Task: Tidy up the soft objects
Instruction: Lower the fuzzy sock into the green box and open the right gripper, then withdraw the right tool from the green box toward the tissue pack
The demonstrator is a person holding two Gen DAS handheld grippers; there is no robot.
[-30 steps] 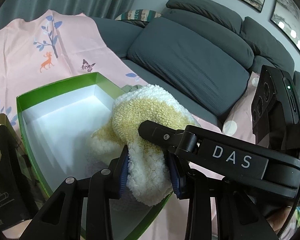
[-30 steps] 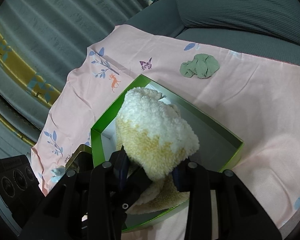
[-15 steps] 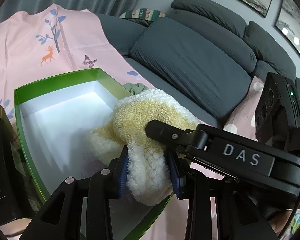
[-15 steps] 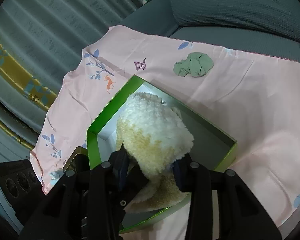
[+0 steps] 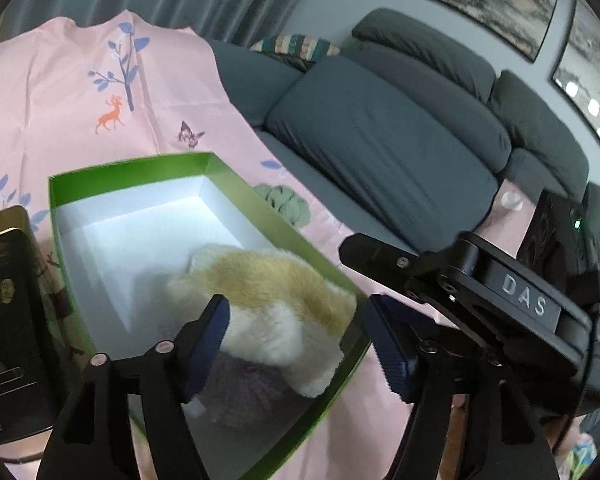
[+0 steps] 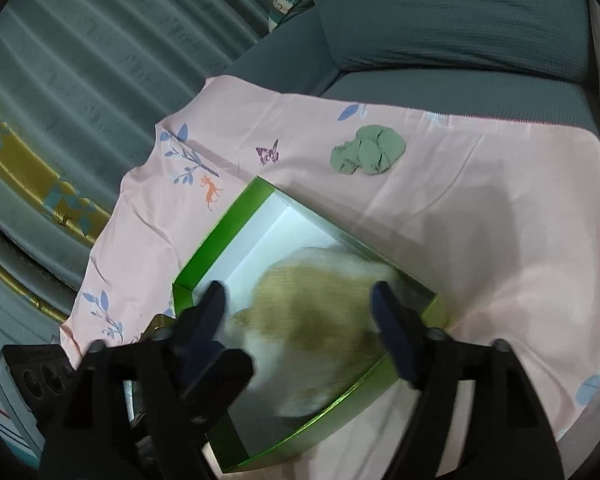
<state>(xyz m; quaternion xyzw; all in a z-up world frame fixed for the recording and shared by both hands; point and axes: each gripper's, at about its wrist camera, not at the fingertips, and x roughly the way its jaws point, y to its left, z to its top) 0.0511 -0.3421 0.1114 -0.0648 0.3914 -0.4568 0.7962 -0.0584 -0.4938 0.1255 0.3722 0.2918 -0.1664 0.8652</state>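
While both tools' jaws are opening, left tool [image 5: 300, 336] and right tool [image 6: 300, 328] straddle the blurred fluffy cream-yellow item [image 5: 276, 300] without gripping; it lies in the green box [image 5: 132, 168], partly hiding a purplish item [image 5: 252, 392]. Green cloth [image 6: 368, 156] lies apart.

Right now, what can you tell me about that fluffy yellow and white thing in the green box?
The fluffy thing looks like a soft fleece sock or mitt, cream white with a golden yellow patch, thick and woolly. It lies slumped inside the green box, at the near end, on something dull purple beneath it. The left claw and right claw are both opening, pads on either side but no longer pressing it. It is blurred in the right view, so finer details are unclear.
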